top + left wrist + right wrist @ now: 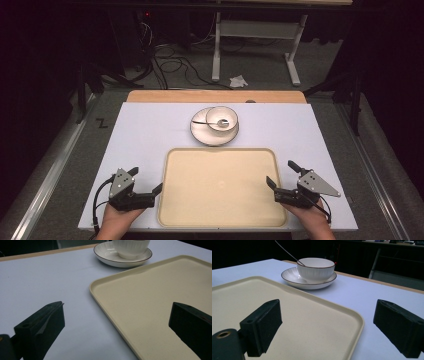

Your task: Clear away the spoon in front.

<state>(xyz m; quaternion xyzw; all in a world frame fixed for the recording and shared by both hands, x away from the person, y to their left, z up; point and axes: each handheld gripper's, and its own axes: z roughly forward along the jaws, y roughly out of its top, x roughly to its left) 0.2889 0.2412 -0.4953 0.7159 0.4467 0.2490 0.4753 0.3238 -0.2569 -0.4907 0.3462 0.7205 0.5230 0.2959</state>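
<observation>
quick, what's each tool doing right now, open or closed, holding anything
Left tool: open, holding nothing, jaws either side of the tray edge.
Right tool: open, holding nothing, jaws astride the tray's right edge.

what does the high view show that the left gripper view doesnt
High view alone: both forearms, the left hand-held gripper and right hand-held gripper flanking the tray, a spoon in the bowl, the floor with cables and a crumpled tissue.
Left gripper view alone: its own black jaws close up, wide apart, straddling the tray's rim.
Both: the beige tray, the white bowl on its plate, the pale table.
</observation>
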